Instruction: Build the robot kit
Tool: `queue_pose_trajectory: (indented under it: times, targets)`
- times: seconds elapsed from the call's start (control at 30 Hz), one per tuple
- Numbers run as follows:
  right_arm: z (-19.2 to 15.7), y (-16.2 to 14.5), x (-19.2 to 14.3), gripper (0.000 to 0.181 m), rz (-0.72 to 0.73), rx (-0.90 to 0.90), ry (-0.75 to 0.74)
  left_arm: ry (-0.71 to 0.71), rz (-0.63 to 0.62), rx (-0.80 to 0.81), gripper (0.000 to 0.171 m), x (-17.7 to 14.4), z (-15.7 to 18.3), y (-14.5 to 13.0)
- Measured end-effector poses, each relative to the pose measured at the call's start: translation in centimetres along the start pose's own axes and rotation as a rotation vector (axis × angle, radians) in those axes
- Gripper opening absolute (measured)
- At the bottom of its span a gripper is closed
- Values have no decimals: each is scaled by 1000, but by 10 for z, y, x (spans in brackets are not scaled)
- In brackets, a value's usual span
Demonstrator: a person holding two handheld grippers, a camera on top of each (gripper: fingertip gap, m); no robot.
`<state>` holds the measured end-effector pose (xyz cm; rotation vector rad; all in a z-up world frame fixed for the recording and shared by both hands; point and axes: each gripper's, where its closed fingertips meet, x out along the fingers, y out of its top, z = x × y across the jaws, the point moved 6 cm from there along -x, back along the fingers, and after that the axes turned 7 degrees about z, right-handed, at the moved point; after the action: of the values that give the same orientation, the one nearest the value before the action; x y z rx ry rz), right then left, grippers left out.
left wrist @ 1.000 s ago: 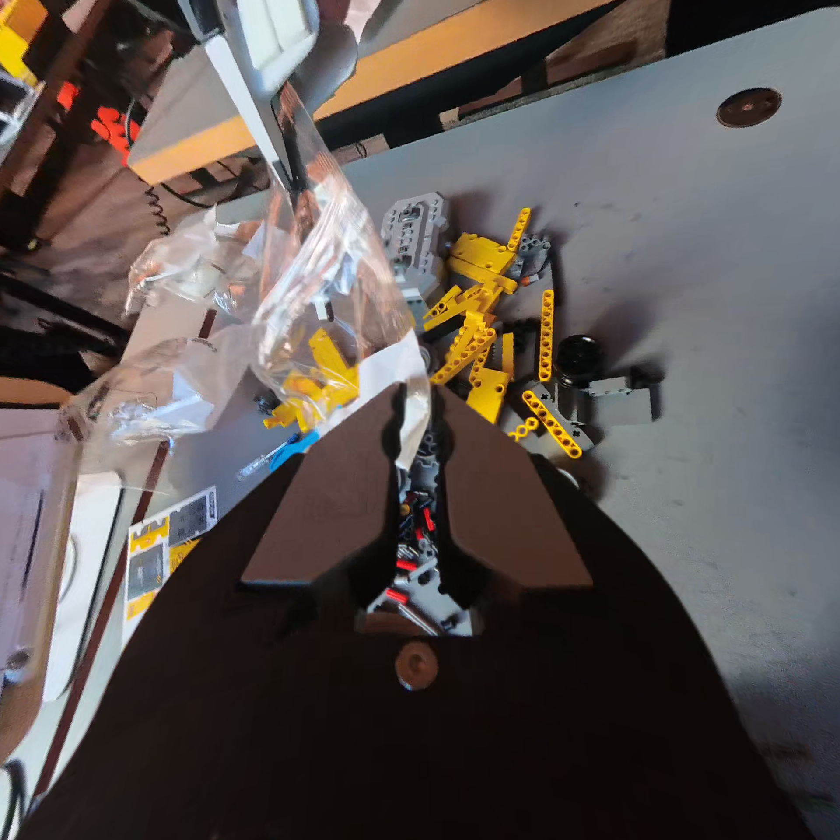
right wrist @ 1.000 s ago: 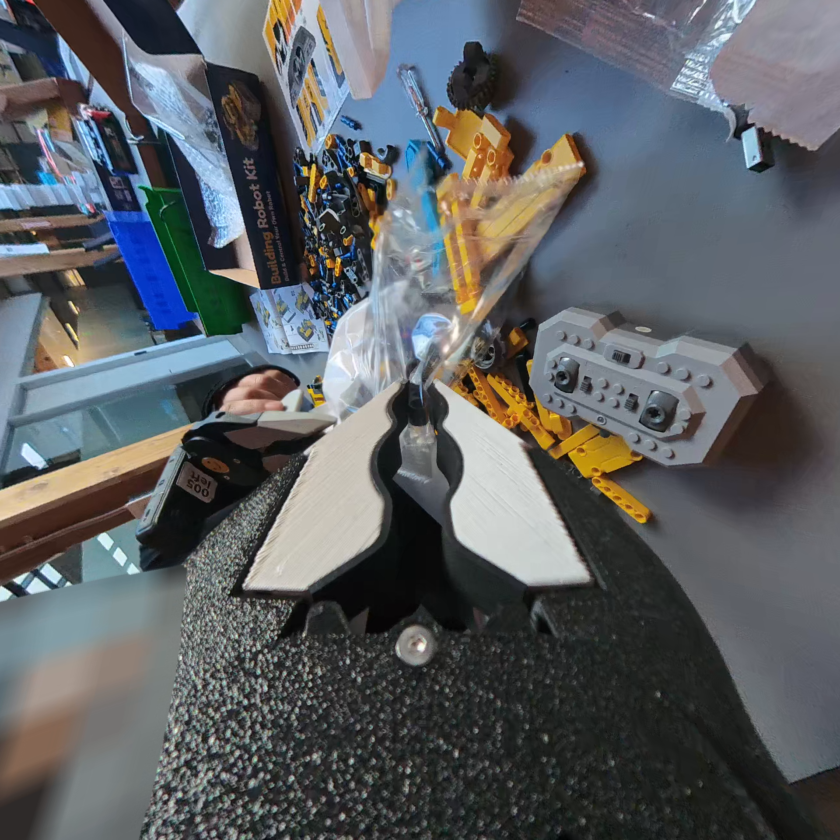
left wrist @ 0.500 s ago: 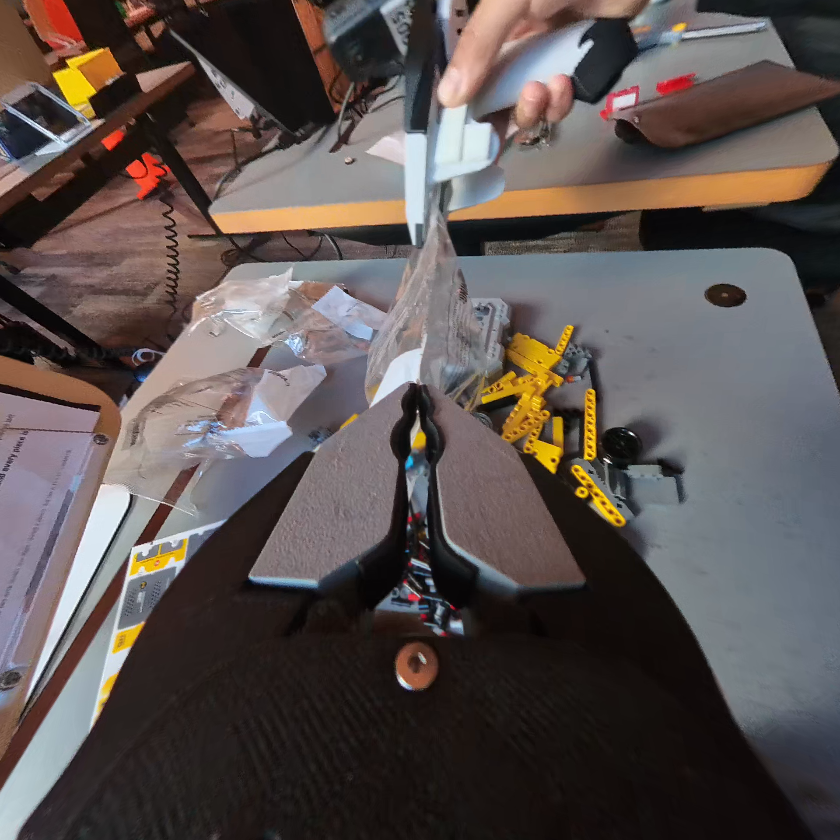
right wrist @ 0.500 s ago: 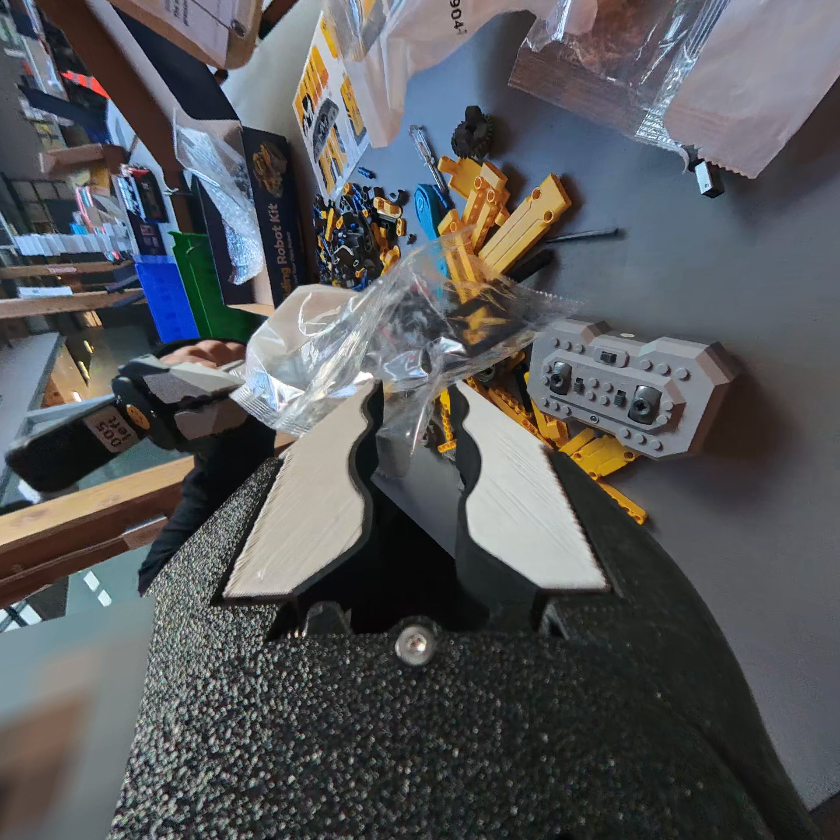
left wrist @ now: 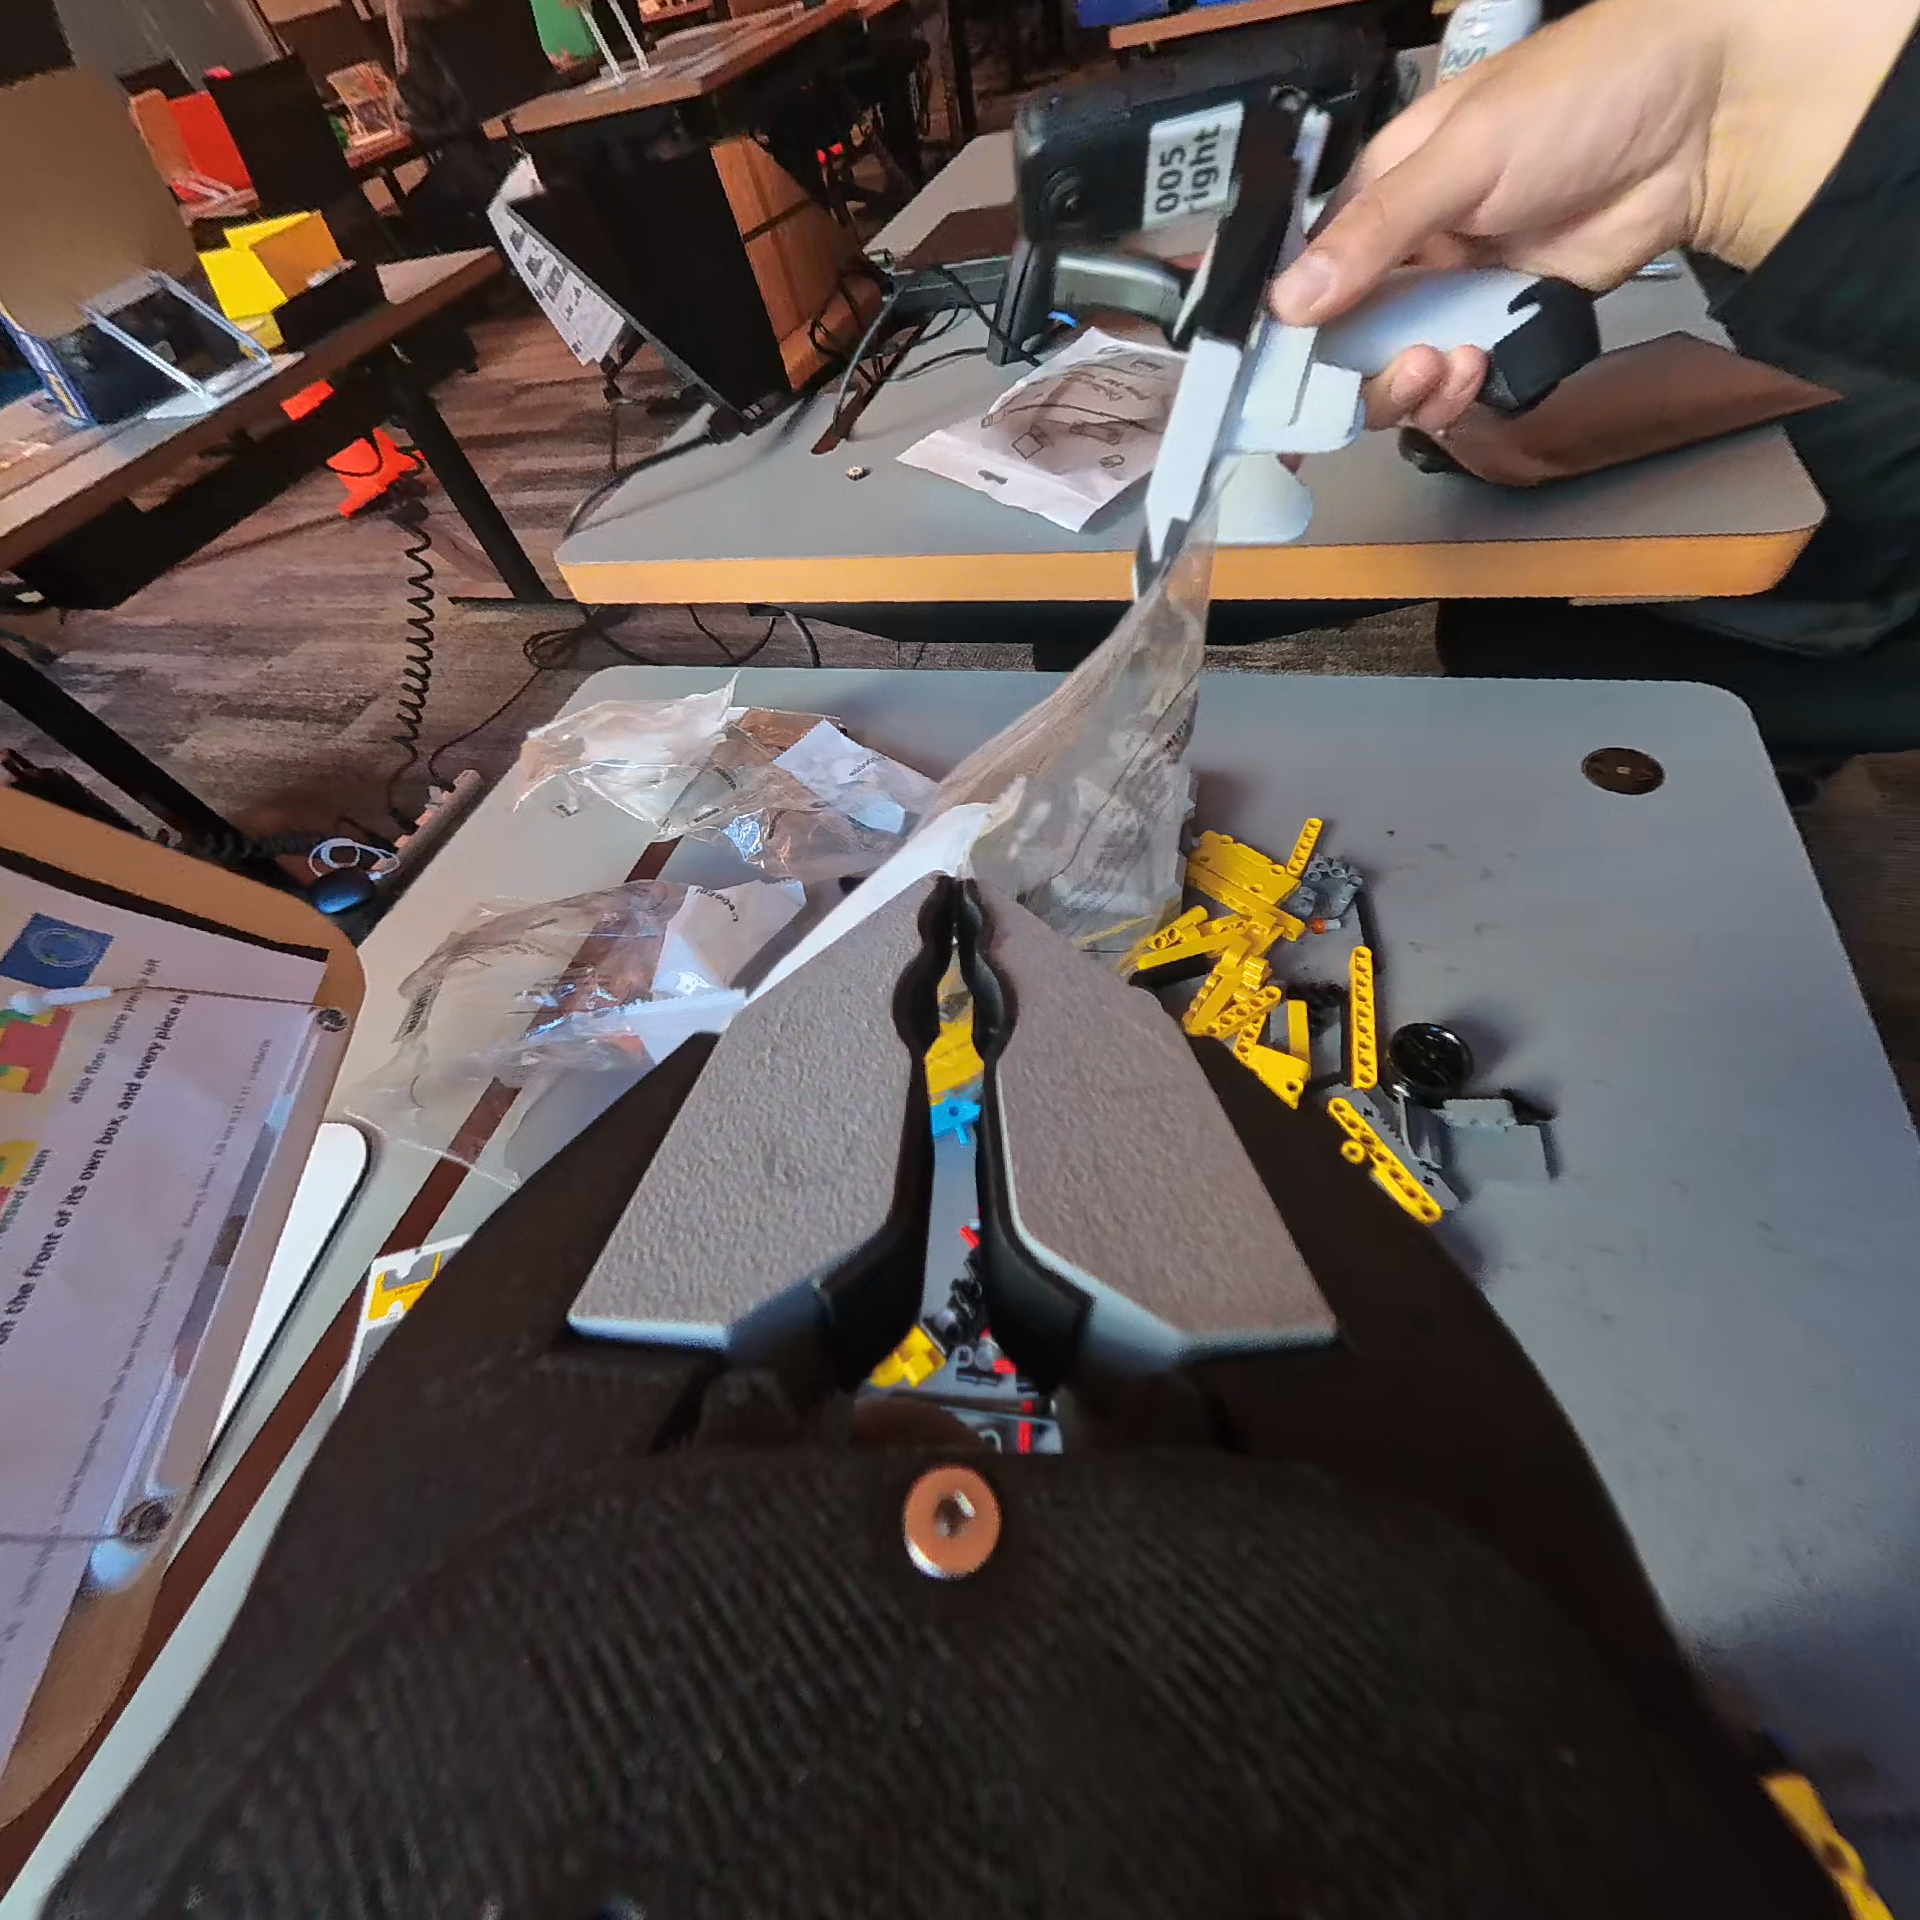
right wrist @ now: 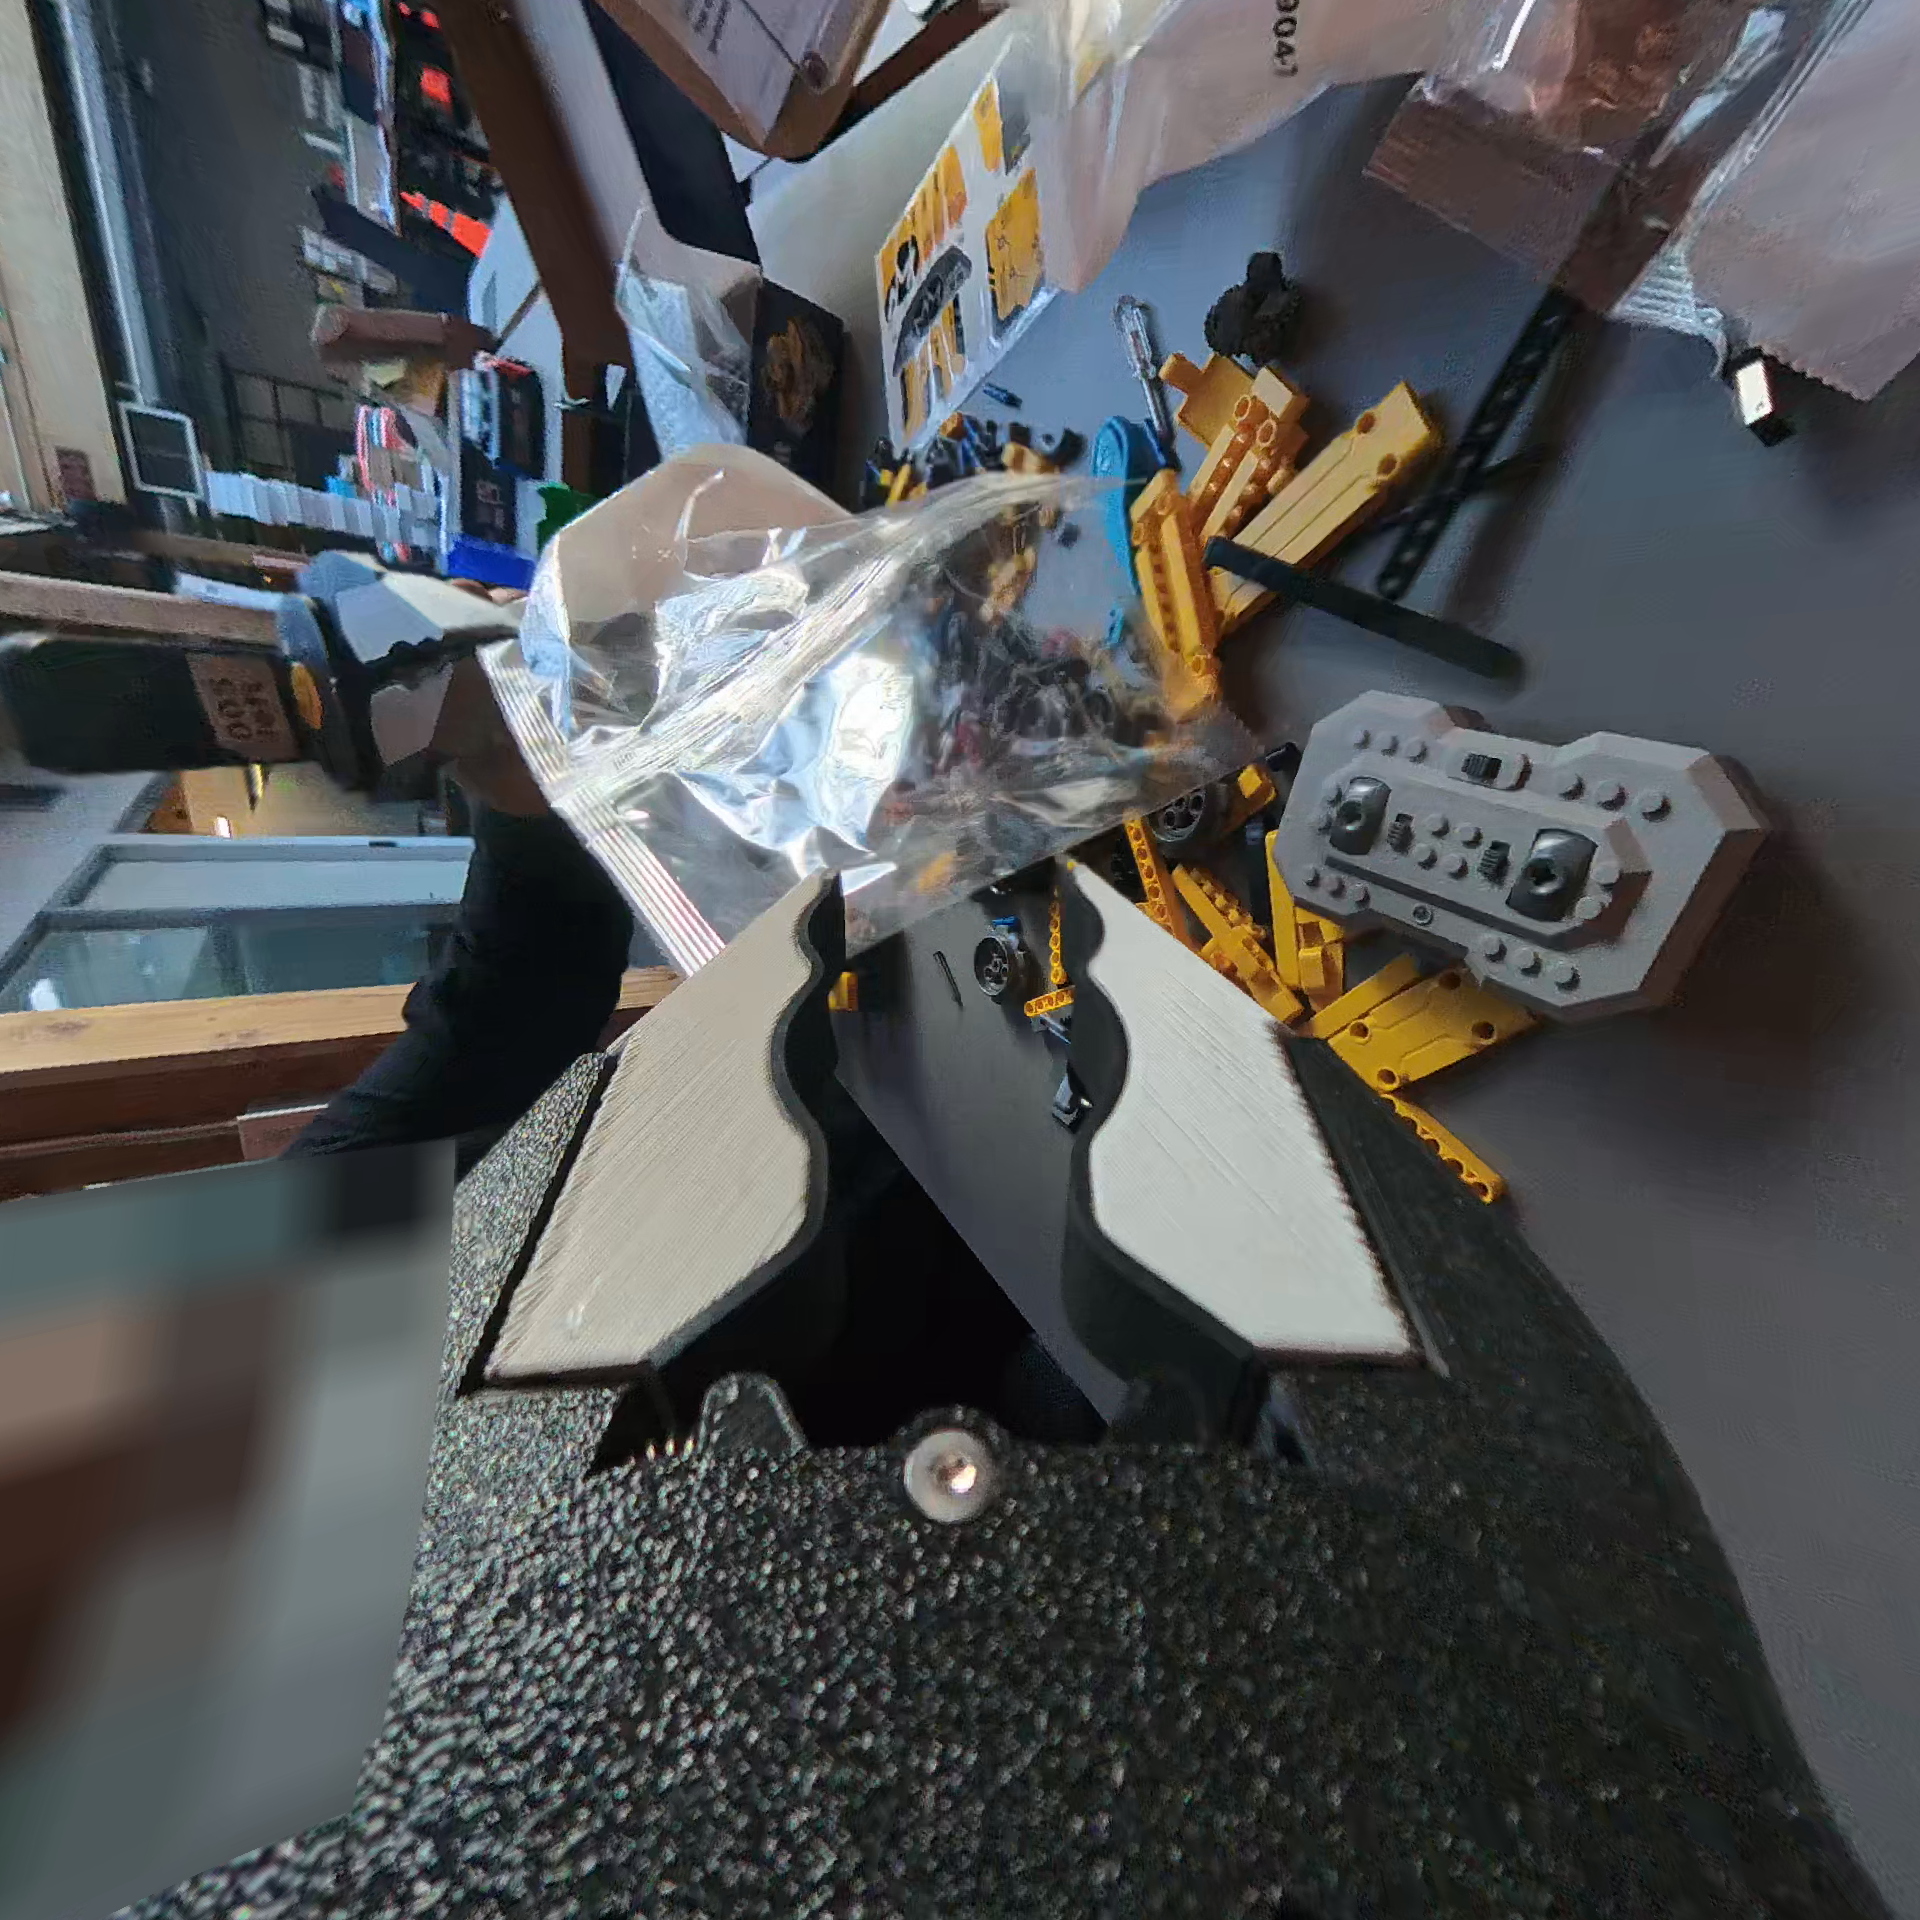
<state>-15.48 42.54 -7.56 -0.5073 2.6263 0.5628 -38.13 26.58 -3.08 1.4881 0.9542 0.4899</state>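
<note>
The left gripper pinches 1 corner of a clear plastic bag above the grey bench. The right gripper has its fingers spread, the bag's far edge at its tips. Yellow building beams and a grey controller block lie mid-bench; empty bags lie near its left edge.

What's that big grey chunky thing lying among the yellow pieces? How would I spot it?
On the grey table, find the heap of yellow building pieces. Beside it lies a flat grey block with angled ends, the only large grey piece, studded with round bumps.
</note>
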Motion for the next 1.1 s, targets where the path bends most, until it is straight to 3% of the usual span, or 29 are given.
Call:
queue_pose_trajectory:
  times: [0.17,0.3,0.5,0.63,0.77,0.9,1.0,1.1]
  targets:
    - [-16,-4,-23,42,124,-65,113,24,12,-13,0,-27,-10,14]
    - [-23,-18,-23,42,185,-135,167,61,34,-6,0,-67,-26,29]
    - [-32,-55,1,42,208,-213,357,174,56,60,0,-177,-68,50]
    - [-23,-68,26,42,233,-207,396,315,64,178,0,-254,-92,39]
    - [-17,-75,46,42,257,-256,335,495,-47,277,0,-321,-109,-4]
    - [-25,-77,50,41,330,-356,314,563,-280,258,0,-367,-117,-90]
    - [-34,-71,41,40,464,-479,256,520,-392,66,3,-388,-107,-149]
    - [-38,-66,33,29,596,-634,123,500,-408,-244,34,-399,-93,-183]
